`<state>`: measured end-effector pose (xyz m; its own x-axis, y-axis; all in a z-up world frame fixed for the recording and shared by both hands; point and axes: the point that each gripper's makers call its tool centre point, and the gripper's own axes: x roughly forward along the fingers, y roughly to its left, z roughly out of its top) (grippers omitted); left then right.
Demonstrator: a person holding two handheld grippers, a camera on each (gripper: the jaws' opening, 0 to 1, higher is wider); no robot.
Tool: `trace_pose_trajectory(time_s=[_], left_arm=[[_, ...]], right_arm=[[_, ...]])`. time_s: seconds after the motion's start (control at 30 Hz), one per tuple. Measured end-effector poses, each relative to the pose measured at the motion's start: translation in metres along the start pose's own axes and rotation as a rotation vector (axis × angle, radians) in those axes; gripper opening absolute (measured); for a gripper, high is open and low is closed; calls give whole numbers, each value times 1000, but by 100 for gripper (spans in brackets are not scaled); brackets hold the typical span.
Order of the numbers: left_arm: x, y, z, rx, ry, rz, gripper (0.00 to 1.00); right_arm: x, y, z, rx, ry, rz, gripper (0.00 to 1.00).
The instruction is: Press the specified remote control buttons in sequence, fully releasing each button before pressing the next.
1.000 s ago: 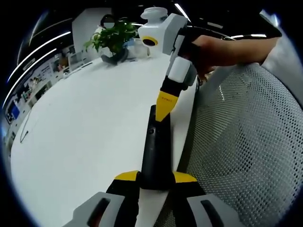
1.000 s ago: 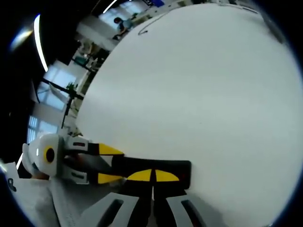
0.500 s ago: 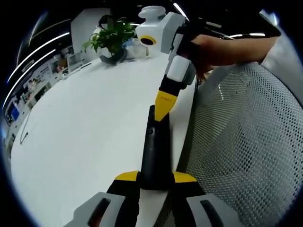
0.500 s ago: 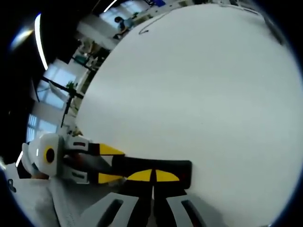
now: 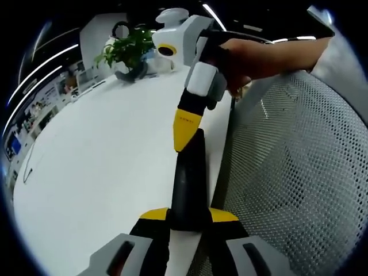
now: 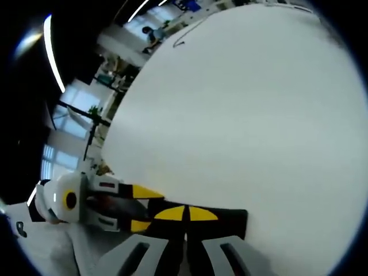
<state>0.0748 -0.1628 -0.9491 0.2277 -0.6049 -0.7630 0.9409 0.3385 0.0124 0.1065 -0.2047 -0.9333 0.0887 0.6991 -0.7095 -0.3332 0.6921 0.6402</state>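
Now the left claw (image 5: pixel 188 216) clamps a slim, matte-black remote (image 5: pixel 188 184).

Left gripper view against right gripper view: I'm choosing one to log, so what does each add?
The left gripper view adds a potted plant, a mesh chair and the hand holding the right tool, whose shut tip sits over the remote. The right gripper view adds a thin cable at the far table edge. Both share the white table and the left tool clamping the remote.

Black remote (image 5: pixel 188 184) flat, table edge.
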Motion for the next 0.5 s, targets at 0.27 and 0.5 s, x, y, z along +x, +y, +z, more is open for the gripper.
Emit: trace_pose_trajectory(time_s=[0.27, 0.5], left_arm=[[0, 0, 0, -9, -2, -1, 24], [0, -1, 0, -12, -4, -1, 24]], right_arm=[[9, 4, -3, -45, 28, -2, 0], [9, 2, -3, -31, 19, -3, 0]])
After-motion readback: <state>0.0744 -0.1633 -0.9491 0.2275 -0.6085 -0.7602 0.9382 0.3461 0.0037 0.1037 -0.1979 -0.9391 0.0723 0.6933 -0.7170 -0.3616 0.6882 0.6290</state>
